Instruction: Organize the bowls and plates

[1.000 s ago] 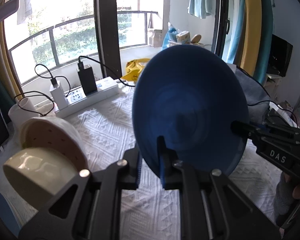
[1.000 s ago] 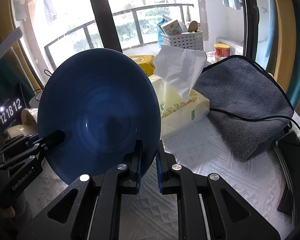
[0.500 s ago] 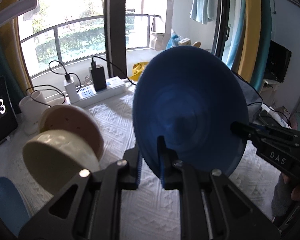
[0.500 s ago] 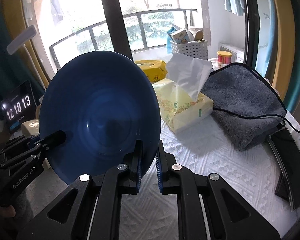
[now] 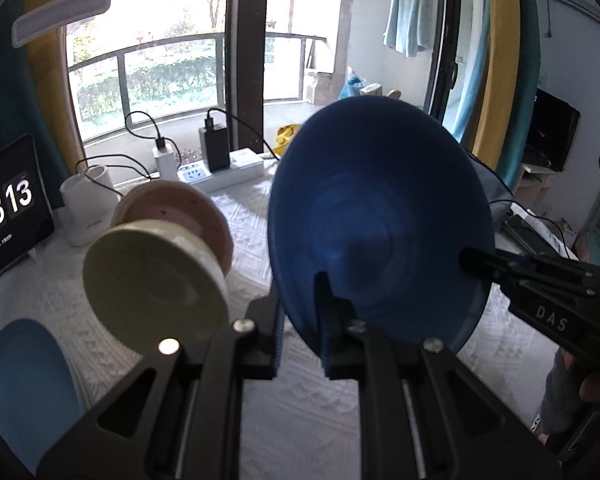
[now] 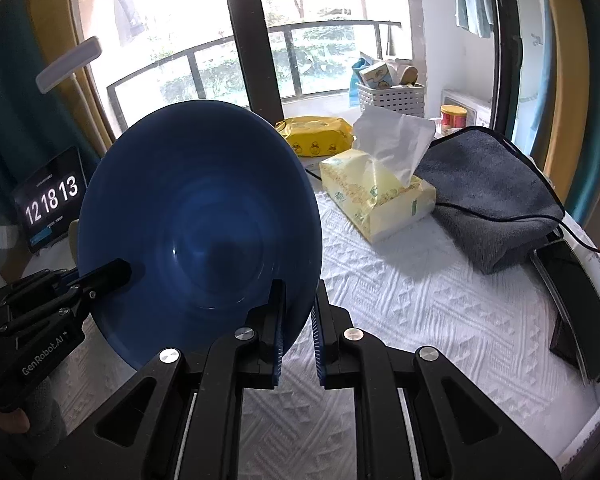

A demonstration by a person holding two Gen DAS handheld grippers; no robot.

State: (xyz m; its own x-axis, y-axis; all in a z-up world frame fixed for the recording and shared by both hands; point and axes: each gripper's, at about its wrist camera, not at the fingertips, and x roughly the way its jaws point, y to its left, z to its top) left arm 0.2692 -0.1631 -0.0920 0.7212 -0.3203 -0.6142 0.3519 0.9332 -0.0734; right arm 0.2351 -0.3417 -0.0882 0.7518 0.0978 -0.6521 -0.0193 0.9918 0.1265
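A dark blue deep plate hangs on edge above the white cloth, held from both sides. My left gripper is shut on its lower rim, and the same plate fills the left of the right wrist view. There my right gripper is shut on the rim's lower right. Each view shows the other gripper pinching the far rim: the right gripper and the left gripper. Left of the plate, a cream bowl and a pink bowl stand tilted on edge. A light blue plate is at the lower left.
A power strip with chargers, a white cup and a clock tablet line the back left. A tissue box, yellow wipes pack, grey towel and black phone lie to the right.
Both grippers have carried the dark blue plate leftward toward the cream and pink bowls. The light blue plate has come into view at the lower left. Both grips are unchanged.
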